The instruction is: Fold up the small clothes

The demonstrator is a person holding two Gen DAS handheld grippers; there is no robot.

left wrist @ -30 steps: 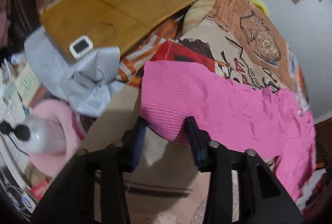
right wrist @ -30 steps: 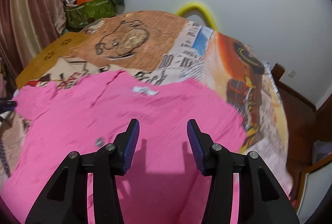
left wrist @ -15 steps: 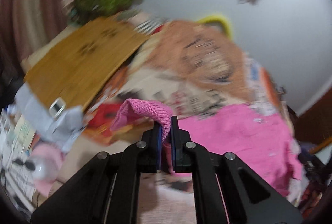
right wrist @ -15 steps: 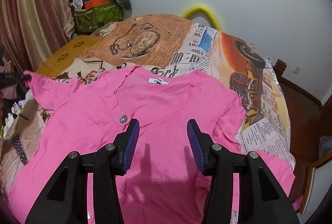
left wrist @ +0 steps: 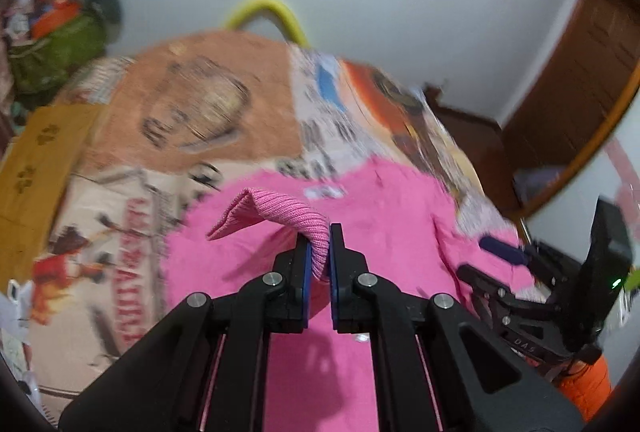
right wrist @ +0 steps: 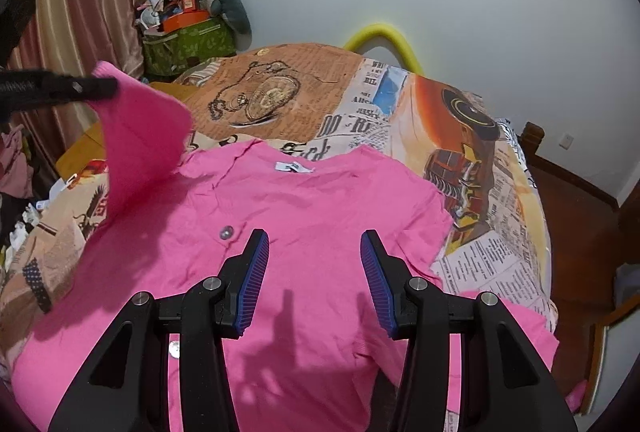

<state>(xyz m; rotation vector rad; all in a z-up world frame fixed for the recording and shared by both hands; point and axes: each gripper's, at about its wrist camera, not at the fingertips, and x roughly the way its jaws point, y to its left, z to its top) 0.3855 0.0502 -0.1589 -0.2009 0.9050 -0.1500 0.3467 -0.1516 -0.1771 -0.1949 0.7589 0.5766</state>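
Observation:
A pink knit cardigan lies spread on the bed, collar label away from me. My left gripper is shut on the ribbed cuff of its left sleeve and holds it lifted over the body of the garment. In the right wrist view that sleeve hangs raised at the left from the left gripper's tip. My right gripper is open and empty, just above the cardigan's middle, near a button. It also shows in the left wrist view at the right.
The bed has a printed newspaper-pattern cover. A wooden lap tray lies at the left edge. A yellow foam arc stands behind the bed. Clutter and a green bag sit at the back left by the curtain.
My left gripper closed on the sleeve cuff, lifted it and swung it right over the cardigan's body. My right gripper stayed open and drew back slightly.

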